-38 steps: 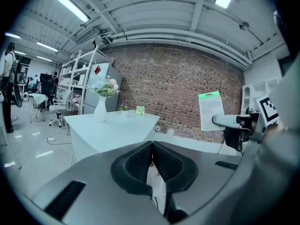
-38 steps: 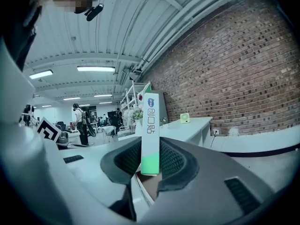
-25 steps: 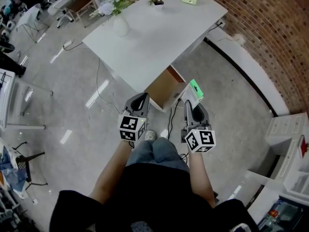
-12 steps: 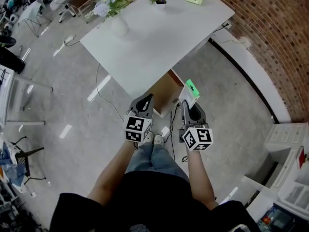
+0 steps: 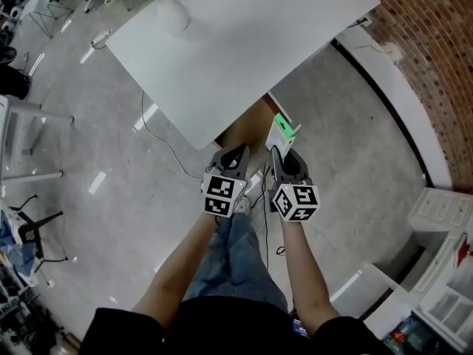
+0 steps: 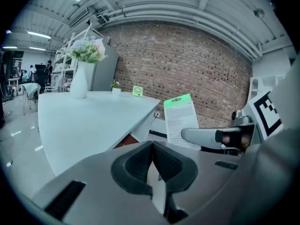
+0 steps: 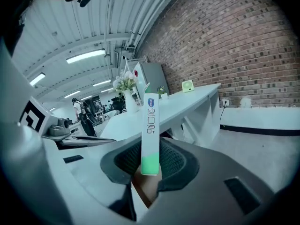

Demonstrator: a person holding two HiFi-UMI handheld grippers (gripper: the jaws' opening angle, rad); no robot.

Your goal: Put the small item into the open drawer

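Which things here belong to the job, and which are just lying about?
Job: green-and-white pack, clamped in right gripper; open drawer under table.
Lying about: flower vase, small green device, floor cable; left gripper shut, empty.

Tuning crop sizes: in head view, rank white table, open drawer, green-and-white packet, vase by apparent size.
1. white table, by far.
2. open drawer, only partly out from under the table.
3. green-and-white packet and vase: look alike; vase is blurred and farther, so unranked.
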